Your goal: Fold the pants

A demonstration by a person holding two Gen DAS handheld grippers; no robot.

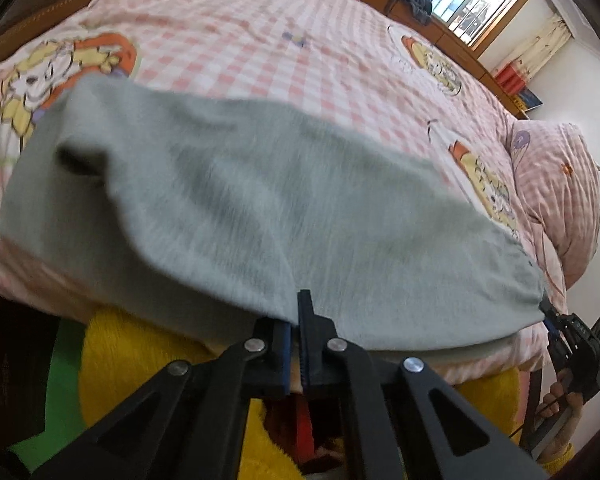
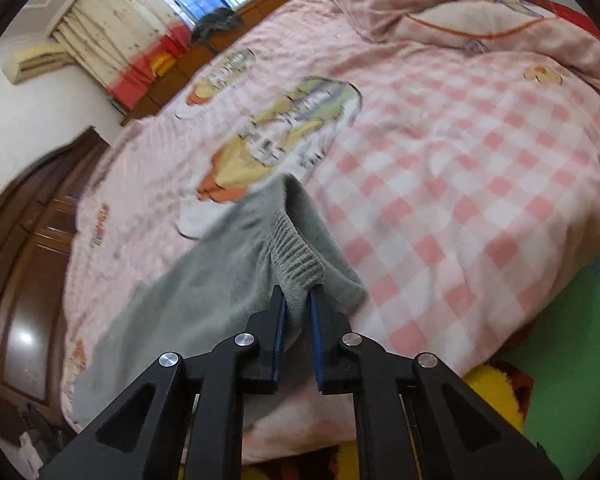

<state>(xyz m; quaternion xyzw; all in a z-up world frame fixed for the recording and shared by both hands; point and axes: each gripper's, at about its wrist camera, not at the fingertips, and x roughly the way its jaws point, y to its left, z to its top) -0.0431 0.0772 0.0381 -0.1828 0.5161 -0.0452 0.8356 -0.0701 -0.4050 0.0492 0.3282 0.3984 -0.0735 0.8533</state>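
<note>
Grey pants [image 1: 240, 200] lie spread across the near side of a pink checked bed [image 1: 260, 40]. My left gripper [image 1: 296, 312] is shut on their near edge, with cloth pinched between the blue pads. In the right wrist view my right gripper [image 2: 298, 300] is shut on the ribbed waistband [image 2: 296, 256] of the pants [image 2: 220, 280], and the cloth rises bunched from the sheet to its jaws. The left wrist view also shows the right gripper [image 1: 550, 316] at the pants' right corner, held by a hand [image 1: 560, 396].
A folded pink duvet and pillow [image 2: 440, 8] are piled at the bed's head. A dark wooden wardrobe [image 2: 32, 260] stands past the far side. A green floor mat [image 2: 572, 360] lies below the bed edge. Yellow fuzzy clothing [image 1: 112, 360] shows under the left gripper.
</note>
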